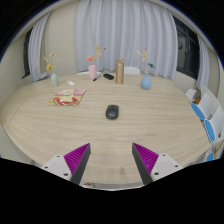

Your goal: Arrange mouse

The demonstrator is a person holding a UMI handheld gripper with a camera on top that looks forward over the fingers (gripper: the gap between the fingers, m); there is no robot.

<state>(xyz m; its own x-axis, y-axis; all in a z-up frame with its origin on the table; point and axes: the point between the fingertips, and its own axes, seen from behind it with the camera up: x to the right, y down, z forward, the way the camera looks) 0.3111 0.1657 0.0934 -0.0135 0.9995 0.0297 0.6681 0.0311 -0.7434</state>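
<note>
A dark computer mouse [111,111] lies on the round light wooden table [60,130], well beyond my fingers and roughly midway between them. My gripper [111,160] is open and empty, its two fingers with magenta pads [76,157] spread wide above the table's near part. Nothing stands between the fingers.
At the table's far side stand a pink vase [92,71], a brown bottle [119,72], a blue vase [146,81] and a small blue vase [53,77]. A flat book or card [69,97] lies left of the mouse. A blue-and-white object [210,120] is at the right rim. White curtains hang behind.
</note>
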